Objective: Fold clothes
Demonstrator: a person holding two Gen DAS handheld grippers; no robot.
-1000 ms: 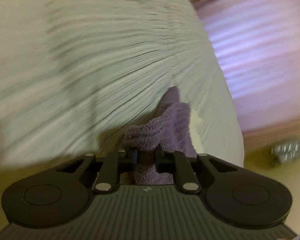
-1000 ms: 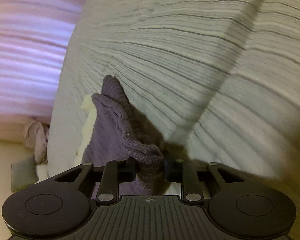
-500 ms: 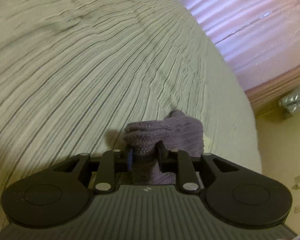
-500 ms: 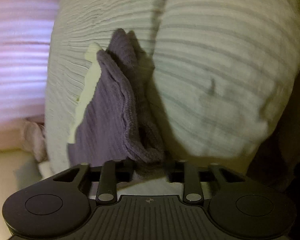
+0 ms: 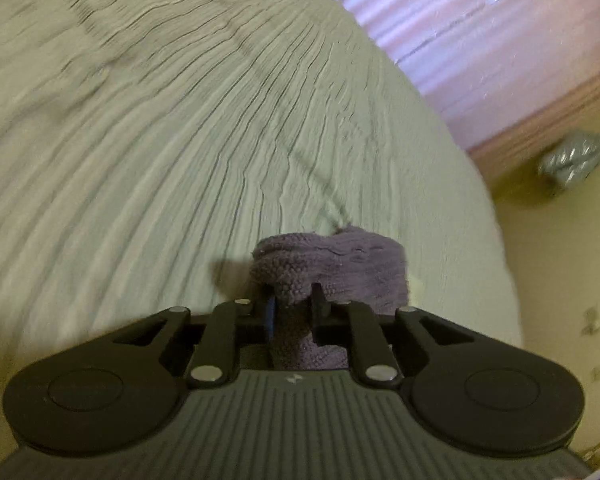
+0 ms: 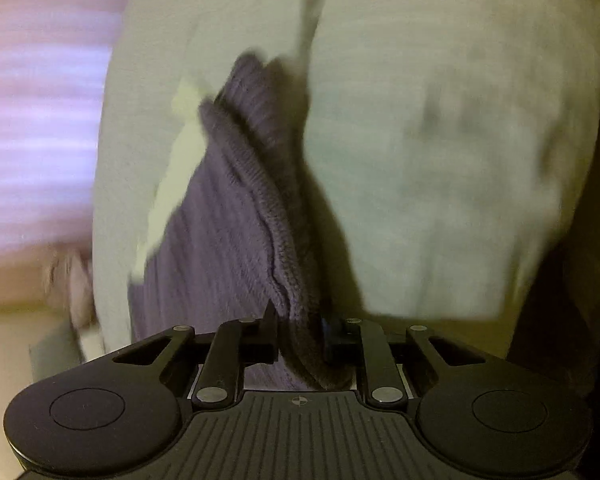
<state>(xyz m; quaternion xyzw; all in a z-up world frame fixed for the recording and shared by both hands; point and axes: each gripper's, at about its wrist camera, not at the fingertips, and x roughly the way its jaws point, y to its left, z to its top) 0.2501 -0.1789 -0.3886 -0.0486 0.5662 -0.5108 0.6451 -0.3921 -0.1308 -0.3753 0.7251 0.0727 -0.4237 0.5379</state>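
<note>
Above the pale ribbed bedcover, the left gripper and the right gripper each pinch the purple knitted garment by an edge, probably to keep it stretched between them for a fold.

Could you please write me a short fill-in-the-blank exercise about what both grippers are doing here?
1. The left gripper is shut on a knitted garment coloured ____.
2. The right gripper grips ____ garment.
3. Beneath the garment lies a ribbed, pale ____ bedspread.

Missing words: purple; the same; green
</note>
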